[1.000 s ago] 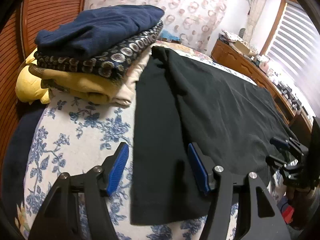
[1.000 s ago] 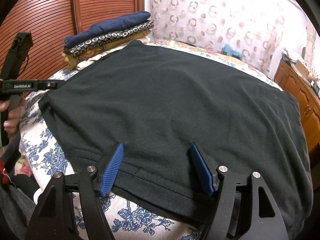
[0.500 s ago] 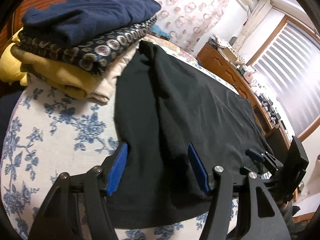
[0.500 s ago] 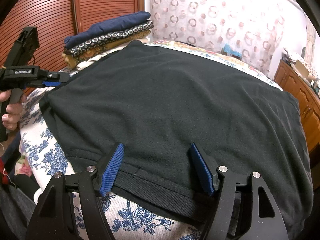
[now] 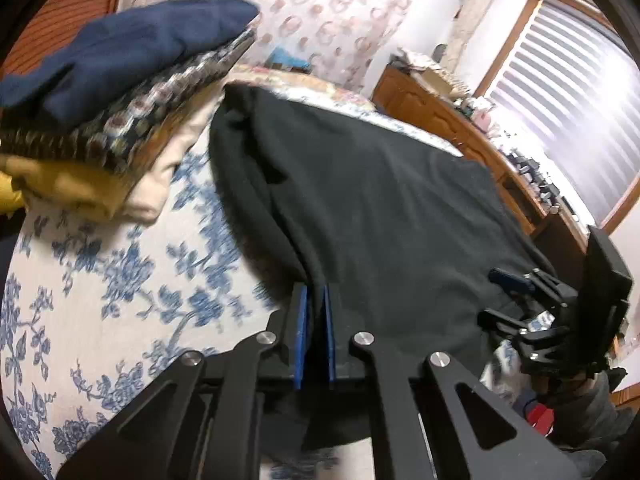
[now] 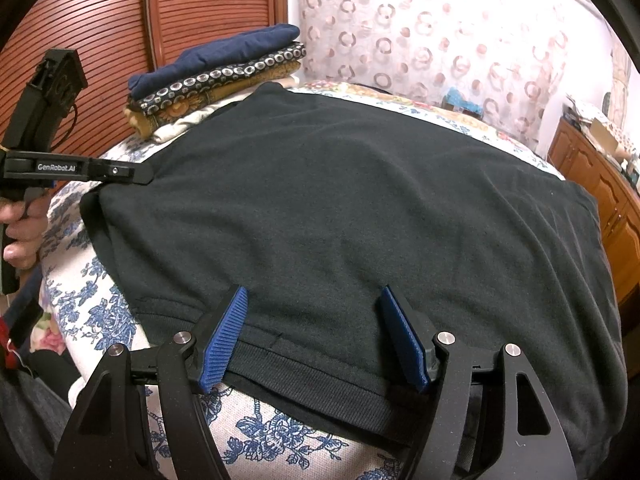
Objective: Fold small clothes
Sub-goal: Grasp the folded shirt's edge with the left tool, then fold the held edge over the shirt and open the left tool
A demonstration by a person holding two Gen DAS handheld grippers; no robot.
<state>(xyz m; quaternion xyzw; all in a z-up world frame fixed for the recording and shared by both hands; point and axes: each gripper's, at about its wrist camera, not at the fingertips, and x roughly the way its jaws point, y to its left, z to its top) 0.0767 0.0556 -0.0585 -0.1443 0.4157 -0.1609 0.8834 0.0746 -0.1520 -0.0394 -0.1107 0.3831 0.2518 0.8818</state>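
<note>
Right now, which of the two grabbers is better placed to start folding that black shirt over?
The left gripper. It has already pinched shut on the side edge of the black shirt, so it could lift that edge. The right gripper stands open over the shirt's ribbed hem and holds nothing yet.

Left wrist view is motion-blurred: the folded stack [image 5: 120,92] & floral bedspread [image 5: 120,280] print smear, stack cut off at left edge. Black garment [image 5: 380,220]: its near hem is hidden behind the left gripper [image 5: 315,300], the pinched bit lost btwn the pads. Dresser [image 5: 460,120] clutter too small to ID. Right wrist view: garment's right side runs out of frame; blue item [image 6: 460,100] by the curtain unclear.
</note>
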